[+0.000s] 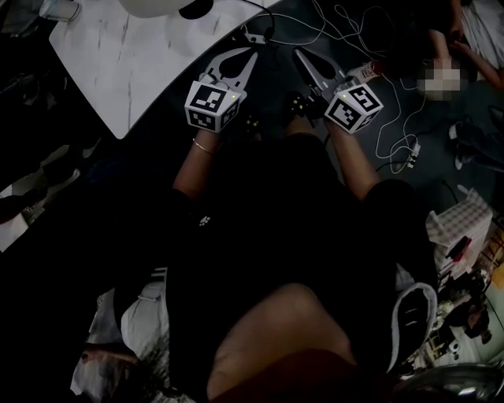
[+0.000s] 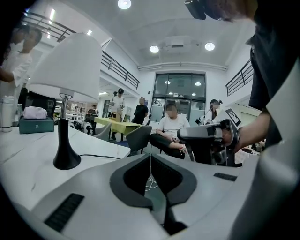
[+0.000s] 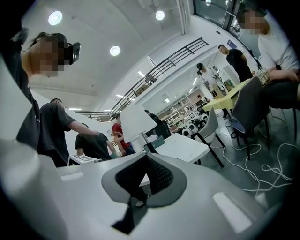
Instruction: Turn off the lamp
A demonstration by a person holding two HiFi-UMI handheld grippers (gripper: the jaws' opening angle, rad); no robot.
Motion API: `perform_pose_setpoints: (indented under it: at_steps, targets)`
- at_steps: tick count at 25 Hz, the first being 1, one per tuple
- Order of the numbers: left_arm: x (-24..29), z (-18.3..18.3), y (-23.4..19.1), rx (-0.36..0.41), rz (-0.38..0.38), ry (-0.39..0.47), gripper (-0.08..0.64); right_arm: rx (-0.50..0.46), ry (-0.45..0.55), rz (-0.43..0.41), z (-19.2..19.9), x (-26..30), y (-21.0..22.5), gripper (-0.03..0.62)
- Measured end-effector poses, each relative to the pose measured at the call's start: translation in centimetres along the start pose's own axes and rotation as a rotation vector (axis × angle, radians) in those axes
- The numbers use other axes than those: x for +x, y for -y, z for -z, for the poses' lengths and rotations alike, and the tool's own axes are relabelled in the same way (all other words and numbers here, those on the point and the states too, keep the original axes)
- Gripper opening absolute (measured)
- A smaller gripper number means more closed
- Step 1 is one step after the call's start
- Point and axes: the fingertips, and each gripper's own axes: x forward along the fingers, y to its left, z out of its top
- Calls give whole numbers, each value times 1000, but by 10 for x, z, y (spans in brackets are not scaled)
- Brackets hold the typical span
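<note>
The lamp (image 2: 65, 65) has a white shade on a thin stem and a black flared base (image 2: 65, 157). It stands on the white table (image 2: 28, 154), left of my left gripper (image 2: 151, 158), whose jaws are shut on nothing, a little short of the table. In the head view the shade (image 1: 153, 6) shows at the top edge, beyond the left gripper (image 1: 252, 53). My right gripper (image 1: 299, 53) is beside it over the floor, also shut and empty. In the right gripper view the lamp's shade (image 3: 136, 121) sits just above the shut right gripper (image 3: 147, 157).
The lamp's black cable (image 2: 98, 156) runs across the table. A teal box (image 2: 36, 124) stands at the table's far left. Loose white cables (image 1: 394, 118) and a power strip (image 1: 409, 149) lie on the dark floor. A person sits on a chair (image 2: 171, 126) ahead; others stand around.
</note>
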Motion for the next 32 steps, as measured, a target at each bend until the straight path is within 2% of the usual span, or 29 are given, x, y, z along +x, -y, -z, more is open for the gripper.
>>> perform_pose_setpoints:
  at_steps: [13,20,32]
  targets:
    - [-12,5,-5,-27,8,6,11,35,38,50,-2,-5,-3,0]
    - [-9,2,-12,-24,-3,8,11,40,45,49,-6,-1,-1,0]
    - [-1,7,-12,-35,23,5,11,54,44,67,-7,-2,9,0]
